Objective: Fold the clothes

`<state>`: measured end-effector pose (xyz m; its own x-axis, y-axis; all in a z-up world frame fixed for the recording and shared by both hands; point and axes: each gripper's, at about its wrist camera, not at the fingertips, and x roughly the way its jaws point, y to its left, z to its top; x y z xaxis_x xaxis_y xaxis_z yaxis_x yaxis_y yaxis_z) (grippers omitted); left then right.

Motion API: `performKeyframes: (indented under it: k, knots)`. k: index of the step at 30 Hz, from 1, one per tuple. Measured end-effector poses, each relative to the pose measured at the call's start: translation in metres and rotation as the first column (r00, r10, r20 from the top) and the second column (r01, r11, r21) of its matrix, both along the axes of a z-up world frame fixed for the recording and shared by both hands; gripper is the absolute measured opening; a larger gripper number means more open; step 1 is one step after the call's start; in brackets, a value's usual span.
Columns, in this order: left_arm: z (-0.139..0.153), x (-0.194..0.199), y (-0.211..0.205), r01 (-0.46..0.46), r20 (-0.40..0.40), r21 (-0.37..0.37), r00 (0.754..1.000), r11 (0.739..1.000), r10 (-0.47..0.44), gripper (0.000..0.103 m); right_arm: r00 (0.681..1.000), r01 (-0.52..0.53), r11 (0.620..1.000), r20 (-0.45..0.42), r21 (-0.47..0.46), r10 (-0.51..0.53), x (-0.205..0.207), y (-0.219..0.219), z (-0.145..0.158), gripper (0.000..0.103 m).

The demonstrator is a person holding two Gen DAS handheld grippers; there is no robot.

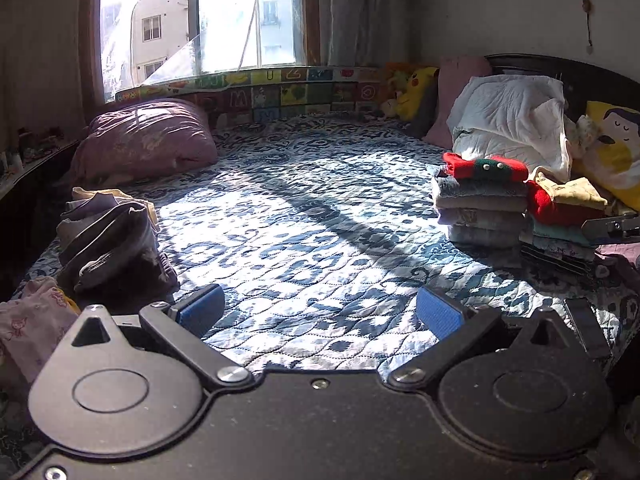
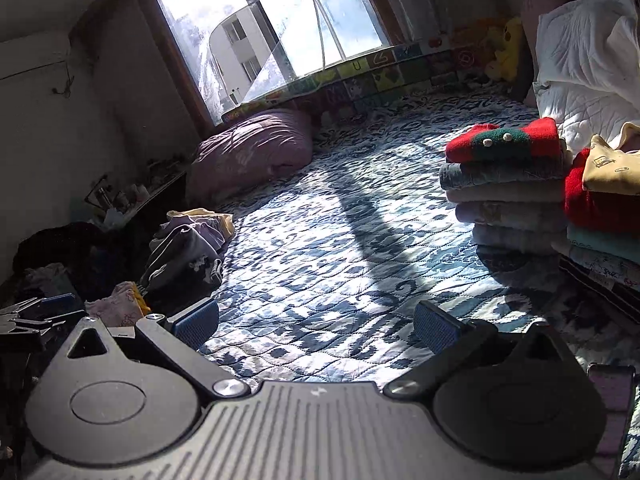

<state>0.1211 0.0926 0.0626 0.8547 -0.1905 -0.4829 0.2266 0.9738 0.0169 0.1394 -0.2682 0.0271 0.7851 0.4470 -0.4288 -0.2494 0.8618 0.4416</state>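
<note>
Sunlight falls across the blue-and-white patterned quilted bedspread [image 1: 320, 216], which fills the centre of both views. Low in the left wrist frame, the left gripper [image 1: 320, 314] has its blue-padded jaws spread wide with nothing between them, over bare quilt. The right gripper [image 2: 316, 322] sits the same way at the bottom of the right wrist frame, released and empty.

Clothes to be folded lie in a rumpled heap of grey and lilac garments [image 1: 108, 236] at the left edge of the bed (a pale pink printed piece [image 1: 32, 328] lies nearer, at lower left). At the right of both frames stands a neat stack of folded grey and beige clothes [image 1: 480, 212], topped by a folded red knit with a green band [image 1: 486, 166]. Just beside it is a second folded stack with a cream garment [image 2: 608, 172] on a red one. Behind them is a white quilted blanket [image 1: 516, 116]; a mauve pillow [image 1: 148, 136] rests below the window [image 1: 200, 20].
</note>
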Motion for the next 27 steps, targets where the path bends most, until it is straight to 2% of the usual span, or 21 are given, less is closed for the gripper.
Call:
performKeyframes:
  k: [2,5,7,12,15,17,20,22,27]
  knots:
    - [-0.017,-0.026,-0.002,-0.044,-0.007,-0.04,0.999,0.998,0.044,0.103,1.0,-0.005,1.0,-0.017,0.014,0.005,-0.016,0.021,-0.016,0.103]
    - [-0.045,-0.061,-0.009,-0.11,-0.03,-0.144,0.994,0.983,0.107,0.103,0.999,0.005,1.0,-0.04,0.006,-0.004,-0.037,0.05,-0.04,0.103]
    - [-0.06,-0.074,-0.016,-0.16,-0.037,-0.161,0.987,0.974,0.156,0.103,0.998,0.022,1.0,-0.059,-0.021,-0.023,-0.05,0.069,-0.057,0.103]
    - [-0.084,-0.096,-0.021,-0.266,-0.04,-0.114,0.964,0.957,0.263,0.103,0.997,0.048,0.994,-0.061,-0.094,-0.054,-0.075,0.097,-0.08,0.103]
    - [-0.096,-0.107,-0.011,-0.307,-0.053,-0.117,0.952,0.945,0.302,0.103,0.995,0.083,0.981,-0.046,-0.173,-0.092,-0.085,0.108,-0.086,0.103]
    - [-0.103,-0.112,-0.011,-0.331,-0.055,-0.058,0.943,0.942,0.328,0.103,0.994,0.095,0.974,-0.038,-0.206,-0.105,-0.09,0.114,-0.088,0.103]
    - [-0.111,-0.117,-0.015,-0.295,-0.047,0.006,0.954,0.955,0.295,0.103,0.994,0.094,0.964,-0.032,-0.248,-0.105,-0.096,0.122,-0.09,0.103]
    - [-0.113,-0.119,-0.018,-0.315,-0.025,0.025,0.949,0.949,0.315,0.103,0.995,0.084,0.957,-0.03,-0.279,-0.096,-0.1,0.128,-0.09,0.103]
    - [-0.113,-0.114,-0.02,-0.334,-0.051,0.007,0.941,0.943,0.333,0.103,0.995,0.069,0.943,-0.043,-0.326,-0.087,-0.104,0.136,-0.088,0.103]
